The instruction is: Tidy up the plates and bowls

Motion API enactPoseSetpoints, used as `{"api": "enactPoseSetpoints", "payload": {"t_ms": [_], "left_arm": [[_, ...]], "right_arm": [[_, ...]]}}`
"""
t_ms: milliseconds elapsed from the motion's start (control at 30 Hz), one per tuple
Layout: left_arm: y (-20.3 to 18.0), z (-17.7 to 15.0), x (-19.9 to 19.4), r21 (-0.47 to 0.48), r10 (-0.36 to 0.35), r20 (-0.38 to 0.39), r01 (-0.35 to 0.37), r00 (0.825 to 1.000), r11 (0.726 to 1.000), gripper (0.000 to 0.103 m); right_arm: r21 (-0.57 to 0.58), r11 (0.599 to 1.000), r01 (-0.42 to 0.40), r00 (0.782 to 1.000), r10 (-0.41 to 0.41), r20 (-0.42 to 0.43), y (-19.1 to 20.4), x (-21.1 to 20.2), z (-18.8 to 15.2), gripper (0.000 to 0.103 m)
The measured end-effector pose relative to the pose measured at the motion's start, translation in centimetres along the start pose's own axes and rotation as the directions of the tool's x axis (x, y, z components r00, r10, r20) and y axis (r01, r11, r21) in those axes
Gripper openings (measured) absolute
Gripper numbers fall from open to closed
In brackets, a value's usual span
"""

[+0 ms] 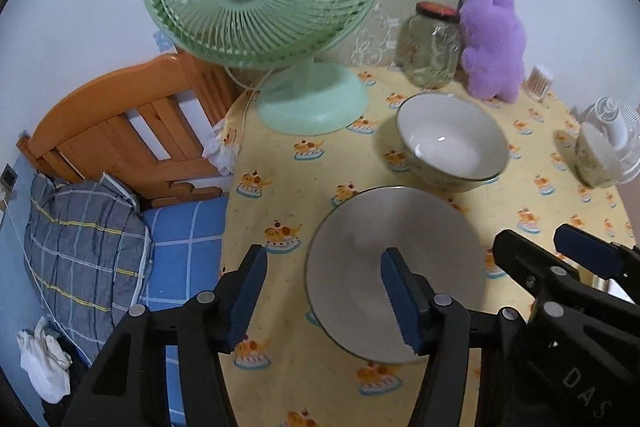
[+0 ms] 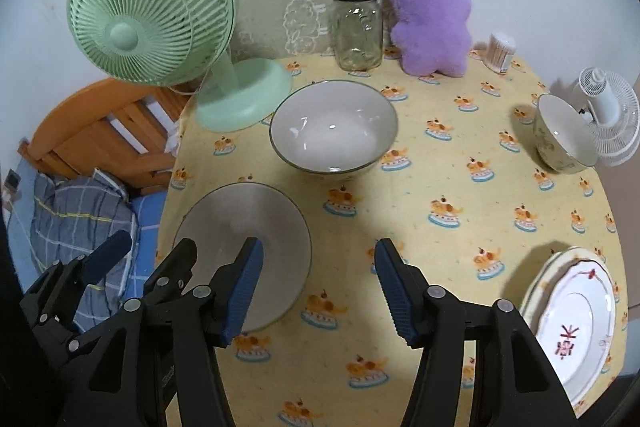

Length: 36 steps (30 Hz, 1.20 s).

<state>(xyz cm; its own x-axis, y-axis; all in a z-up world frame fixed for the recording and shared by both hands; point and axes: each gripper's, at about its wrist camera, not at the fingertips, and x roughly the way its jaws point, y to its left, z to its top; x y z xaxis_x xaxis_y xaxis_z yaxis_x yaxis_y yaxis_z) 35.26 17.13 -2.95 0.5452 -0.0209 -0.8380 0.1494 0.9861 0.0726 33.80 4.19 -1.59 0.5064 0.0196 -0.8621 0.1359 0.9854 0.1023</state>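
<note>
Bowls and plates sat spread over a table [image 2: 420, 187] with a yellow printed cloth. Both grippers hung above its near side, jaws spread wide and holding nothing. The left gripper [image 1: 324, 291] hovered over the left rim of a grey plate [image 1: 360, 247] — its right finger [image 1: 400, 303] lay across the plate in that view, though contact could not be told. The right gripper [image 2: 318, 287] was just to the right of the same plate [image 2: 248, 227], above bare cloth, with its left finger [image 2: 244, 287] overlapping the plate's edge in view.

Behind the plate stood a big bowl [image 2: 334, 127], upright and white inside. A small bowl [image 2: 560, 135] stood well apart at the table's right edge, just in front of a white fan [image 2: 608, 115]. At the near right corner a white plate [image 2: 576, 327] with red marks rested on another plate whose pale rim showed beneath it.

Along the back stood a green fan [image 2: 152, 7], a jar [image 2: 356, 27] with a dark lid, a purple plush [image 2: 432, 15] touching or nearly touching the jar, and a tub of swabs [image 2: 500, 51]. Left of the table was a bed [image 1: 120, 131] with an orange wooden headboard and a checked pillow [image 1: 80, 247].
</note>
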Motion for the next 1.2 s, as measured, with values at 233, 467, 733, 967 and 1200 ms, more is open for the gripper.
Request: {"api": "enactPoseSetpoints", "payload": {"t_ms": [233, 467, 733, 967, 1200], "left_arm": [[0.3, 0.1, 3.1, 0.014, -0.006, -0.028, 0.006, 1.000, 1.000, 0.048], [0.4, 0.1, 5.1, 0.030, -0.012, -0.062, 0.014, 0.998, 0.999, 0.036], [0.0, -0.1, 6.3, 0.039, -0.052, -0.096, 0.056, 0.994, 0.998, 0.025], [-0.1, -0.1, 6.1, 0.035, -0.056, -0.119, 0.061, 0.991, 0.998, 0.025], [-0.6, -1.2, 5.1, 0.008, -0.104, -0.140, 0.106, 0.985, 0.994, 0.025]], "right_arm": [[0.011, 1.000, 0.026, 0.999, -0.026, -0.040, 0.4, 3.7, 0.3, 0.044], [-0.012, 0.999, 0.039, 0.997, -0.040, -0.061, 1.4, 5.6, 0.5, 0.030], [-0.040, 0.996, 0.080, 0.994, -0.083, -0.073, 2.1, 7.0, 0.5, 0.022], [-0.041, 0.997, 0.071, 0.992, -0.075, -0.103, 2.1, 7.0, 0.5, 0.022], [-0.055, 0.992, 0.110, 0.988, -0.115, -0.100, 1.7, 5.6, -0.5, 0.023]]}}
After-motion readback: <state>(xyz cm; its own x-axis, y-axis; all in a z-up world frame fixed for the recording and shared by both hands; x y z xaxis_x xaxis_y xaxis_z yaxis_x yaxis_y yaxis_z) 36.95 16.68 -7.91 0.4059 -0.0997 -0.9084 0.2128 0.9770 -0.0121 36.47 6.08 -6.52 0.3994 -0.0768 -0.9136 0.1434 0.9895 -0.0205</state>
